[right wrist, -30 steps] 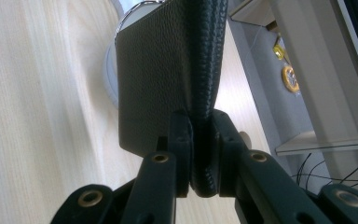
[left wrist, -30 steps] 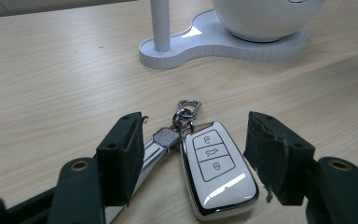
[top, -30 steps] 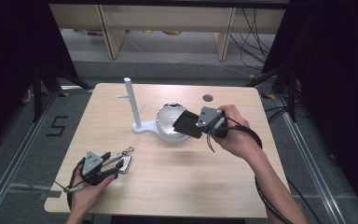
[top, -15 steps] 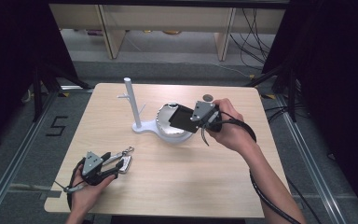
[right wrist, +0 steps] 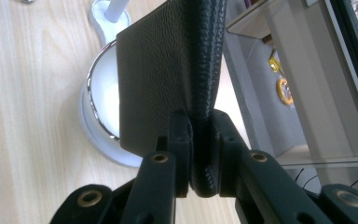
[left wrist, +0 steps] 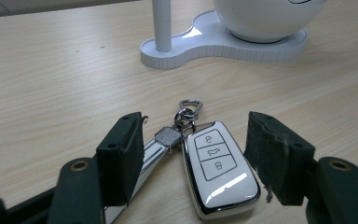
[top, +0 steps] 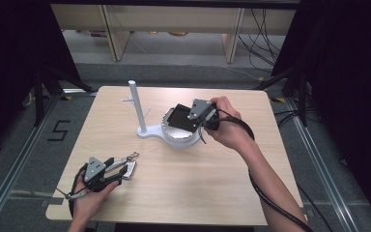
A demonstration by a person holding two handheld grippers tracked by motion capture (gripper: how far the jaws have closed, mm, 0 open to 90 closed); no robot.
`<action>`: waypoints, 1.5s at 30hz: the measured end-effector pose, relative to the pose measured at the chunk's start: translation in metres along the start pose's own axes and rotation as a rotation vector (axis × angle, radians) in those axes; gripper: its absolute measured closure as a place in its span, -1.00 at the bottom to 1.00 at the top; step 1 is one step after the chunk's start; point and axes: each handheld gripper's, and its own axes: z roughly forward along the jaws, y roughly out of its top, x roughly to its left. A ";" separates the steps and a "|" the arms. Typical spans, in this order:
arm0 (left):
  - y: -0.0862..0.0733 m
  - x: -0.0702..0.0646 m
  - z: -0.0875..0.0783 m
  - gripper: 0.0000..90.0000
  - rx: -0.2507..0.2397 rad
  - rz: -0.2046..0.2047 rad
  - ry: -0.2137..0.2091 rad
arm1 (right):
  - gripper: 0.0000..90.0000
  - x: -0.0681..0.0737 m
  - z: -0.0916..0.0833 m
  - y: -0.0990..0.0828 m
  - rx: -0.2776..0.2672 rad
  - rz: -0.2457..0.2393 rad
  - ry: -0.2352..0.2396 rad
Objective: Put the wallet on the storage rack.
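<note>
Wallet (top: 181, 117), black leather, is pinched in the right gripper (top: 196, 117), held above the white bowl (top: 176, 137) of the stand. In the right gripper view the two fingers (right wrist: 181, 140) squeeze the wallet's (right wrist: 168, 70) folded edge, closed tight on it, w/ the rest sticking out over the bowl's (right wrist: 95, 100) shiny rim.

Wallet looks light and a bit soft, w/ a bumpy skin, so prob. not slippery. It bends some but the folded spine is thick and firm, a good spot to hold. Grabbing a thin loose flap could let it flop open. Not a thing that breaks if it drops.

Left gripper (top: 121, 170) rests low on the bench (top: 212, 193), near the front left corner. Its fingers (left wrist: 121, 156) are wide open, one each side of a white car key fob (left wrist: 216, 172), not touching it. Fob (top: 129, 169) lies flat, w/ a key ring and clip (left wrist: 189, 108) at the far end. Fob is small, hard and smooth, so it could slip; best to pinch its long sides, across the middle.

Stand also has a tall white post (top: 136, 104) w/ little pegs, just beside the bowl.
</note>
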 end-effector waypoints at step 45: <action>-0.002 0.001 0.001 -0.19 -0.008 -0.007 -0.013 | 0.39 -0.011 0.076 0.000 0.020 0.083 0.036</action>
